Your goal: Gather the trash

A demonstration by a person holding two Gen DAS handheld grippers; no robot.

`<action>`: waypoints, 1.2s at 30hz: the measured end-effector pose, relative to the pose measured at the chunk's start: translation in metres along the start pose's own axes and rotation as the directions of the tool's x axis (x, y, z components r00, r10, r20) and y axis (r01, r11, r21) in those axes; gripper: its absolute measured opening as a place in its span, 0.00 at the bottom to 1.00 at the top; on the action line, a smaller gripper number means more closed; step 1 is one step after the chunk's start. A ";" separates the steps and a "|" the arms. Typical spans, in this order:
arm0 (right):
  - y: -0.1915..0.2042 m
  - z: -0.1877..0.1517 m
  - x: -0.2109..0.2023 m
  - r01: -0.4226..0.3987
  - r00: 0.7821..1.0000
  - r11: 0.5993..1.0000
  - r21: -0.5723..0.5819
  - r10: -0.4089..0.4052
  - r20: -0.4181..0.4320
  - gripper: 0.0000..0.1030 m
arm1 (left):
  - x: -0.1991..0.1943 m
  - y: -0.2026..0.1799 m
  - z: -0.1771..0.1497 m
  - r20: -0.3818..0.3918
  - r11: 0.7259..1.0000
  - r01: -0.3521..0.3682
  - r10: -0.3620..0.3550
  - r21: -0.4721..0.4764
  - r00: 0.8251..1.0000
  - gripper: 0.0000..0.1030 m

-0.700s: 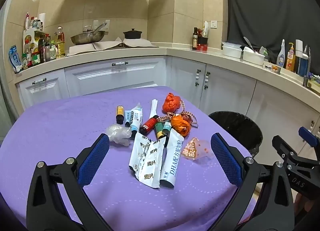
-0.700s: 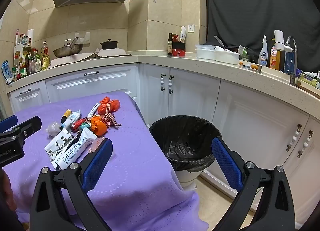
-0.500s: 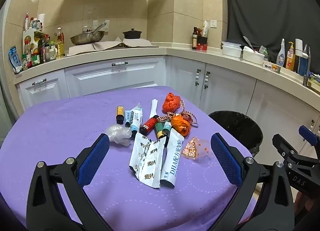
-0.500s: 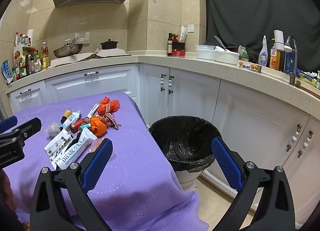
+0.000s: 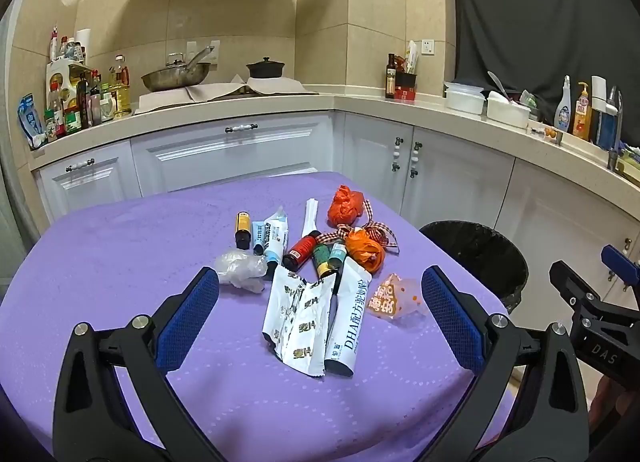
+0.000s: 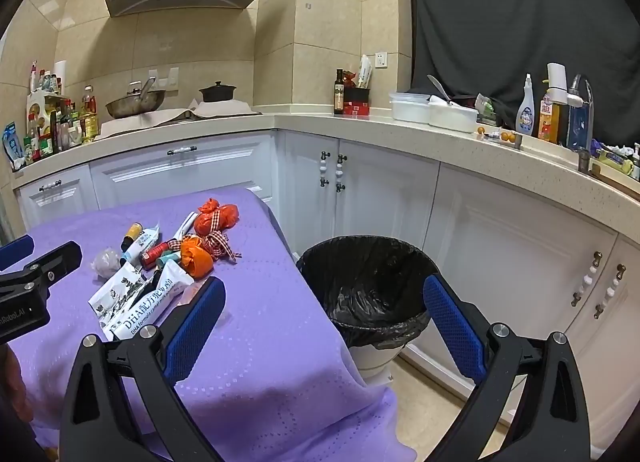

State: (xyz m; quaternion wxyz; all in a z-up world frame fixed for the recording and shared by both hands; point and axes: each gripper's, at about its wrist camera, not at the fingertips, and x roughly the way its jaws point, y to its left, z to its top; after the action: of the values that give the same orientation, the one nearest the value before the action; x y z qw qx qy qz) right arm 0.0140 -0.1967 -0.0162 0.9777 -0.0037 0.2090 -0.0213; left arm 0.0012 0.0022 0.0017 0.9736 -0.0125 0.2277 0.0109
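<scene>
A pile of trash lies on the purple tablecloth (image 5: 100, 270): white wrappers (image 5: 298, 318), a white DHA pouch (image 5: 350, 322), an orange printed packet (image 5: 390, 298), two orange crumpled bags (image 5: 362, 250), small bottles (image 5: 302, 252) and a clear plastic wad (image 5: 240, 268). My left gripper (image 5: 320, 314) is open, above the table just in front of the pile. My right gripper (image 6: 320, 322) is open and empty, over the table's right edge, facing the black-lined trash bin (image 6: 368, 286). The pile also shows in the right wrist view (image 6: 160, 270).
The bin (image 5: 476, 254) stands on the floor right of the table. White cabinets (image 6: 380, 190) and a countertop with a wok (image 5: 176, 76), pot, bottles and containers (image 6: 432, 112) run behind. The other gripper (image 5: 592, 314) shows at the right edge.
</scene>
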 end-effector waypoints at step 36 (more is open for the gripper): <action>0.002 -0.001 -0.001 0.002 1.000 1.000 -0.001 -0.002 0.002 0.94 | 0.001 0.005 -0.003 -0.004 1.000 -0.008 0.008 -0.001 1.000 0.96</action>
State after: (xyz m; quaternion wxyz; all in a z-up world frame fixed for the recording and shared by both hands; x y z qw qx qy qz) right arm 0.0128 -0.1948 -0.0163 0.9779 -0.0043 0.2080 -0.0223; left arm 0.0008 0.0072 -0.0017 0.9730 -0.0121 0.2299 0.0150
